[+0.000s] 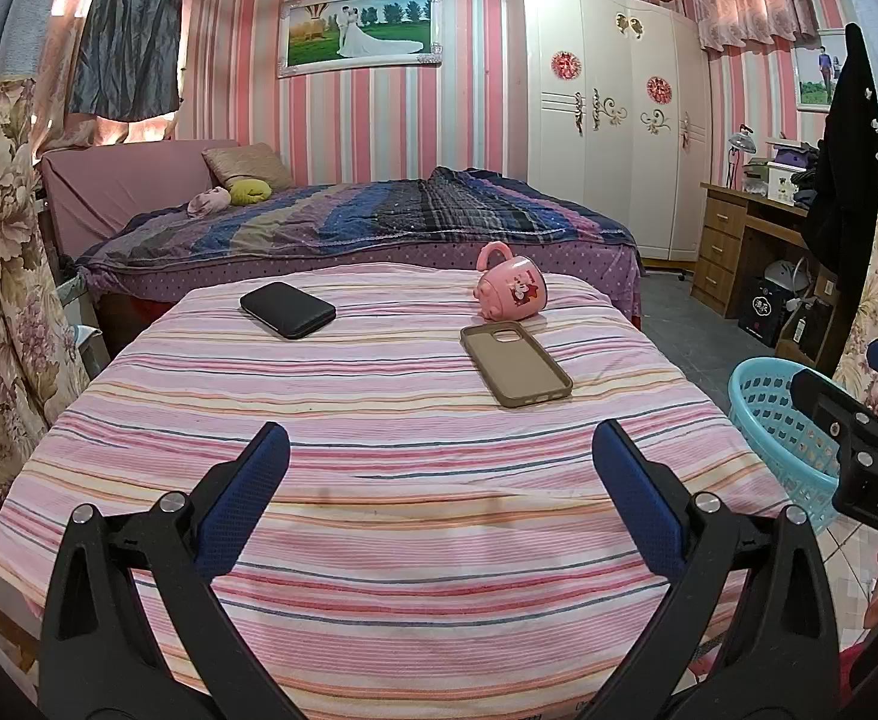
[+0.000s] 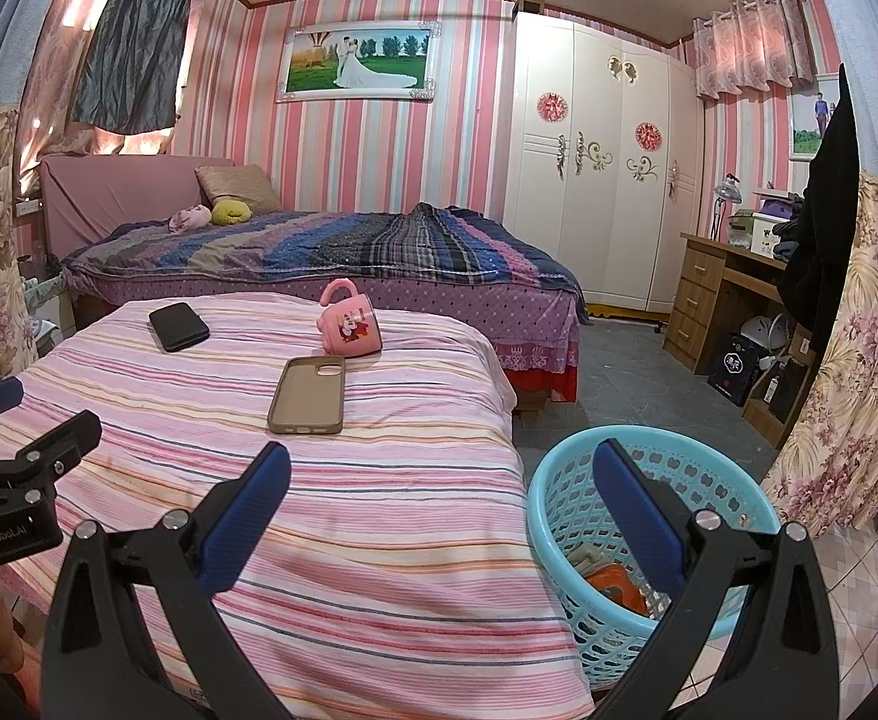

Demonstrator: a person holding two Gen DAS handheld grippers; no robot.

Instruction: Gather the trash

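One light blue plastic basket (image 2: 565, 516) stands on the floor just beside the right edge of the striped worktop (image 2: 342, 516); inside it lie an orange scrap (image 2: 616, 585) and a dull greenish-grey piece (image 2: 583, 555), the only trash that shows. Three things rest on the striped cloth: one pink mug (image 2: 350, 325) tipped on its side with a cartoon print, one empty tan phone case (image 2: 308, 394) lying open side up just in front of it, and one black flat case (image 2: 178, 326) well apart at the far left. Both grippers are spread wide and hold nothing: the right gripper (image 2: 439, 501) hangs over the worktop's edge with its right finger above the basket, and the left gripper (image 1: 439, 480) hangs over the bare near part of the cloth. Writing reads "GenRobot.AI" on the left gripper's body in the right view, and "DAS" on the right gripper's body in the left view. One bed (image 2: 330, 252) with a striped quilt lies behind.
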